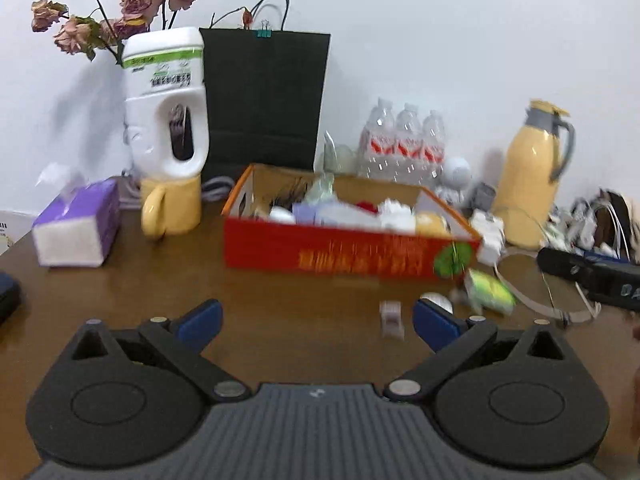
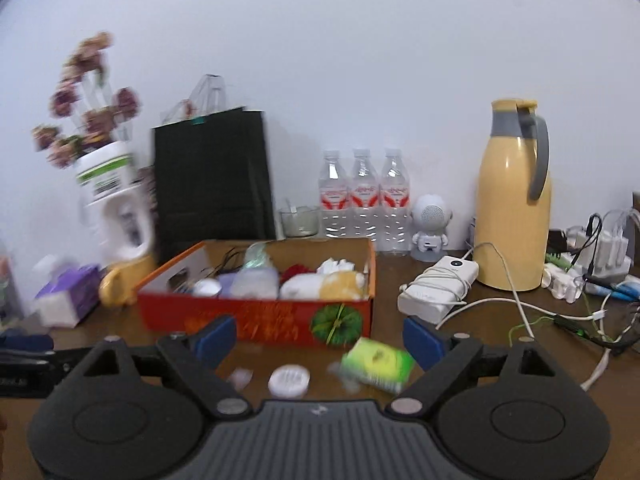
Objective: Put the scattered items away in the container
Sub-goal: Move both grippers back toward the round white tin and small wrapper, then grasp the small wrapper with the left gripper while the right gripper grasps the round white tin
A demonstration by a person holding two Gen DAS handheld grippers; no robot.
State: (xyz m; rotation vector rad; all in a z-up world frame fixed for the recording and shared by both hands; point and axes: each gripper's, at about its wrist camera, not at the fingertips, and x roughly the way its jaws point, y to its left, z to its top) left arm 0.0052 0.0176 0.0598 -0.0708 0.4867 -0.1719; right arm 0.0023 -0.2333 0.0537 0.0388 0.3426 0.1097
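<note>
**Both claws spread, three strays left before the box**

I see the red box (image 2: 256, 316) lying with its long axis along the tabletop's (image 1: 280, 320) back edge, already well filled. In front of its right end a green packet (image 2: 378, 364) lies tilted; a white round lid (image 2: 289, 380) and a small blurred white piece (image 2: 240, 378) sit beside it. My left gripper (image 1: 316, 320) and right gripper (image 2: 318, 340) both stand wide apart, holding nothing. A white wall backs the brown wood.
</note>
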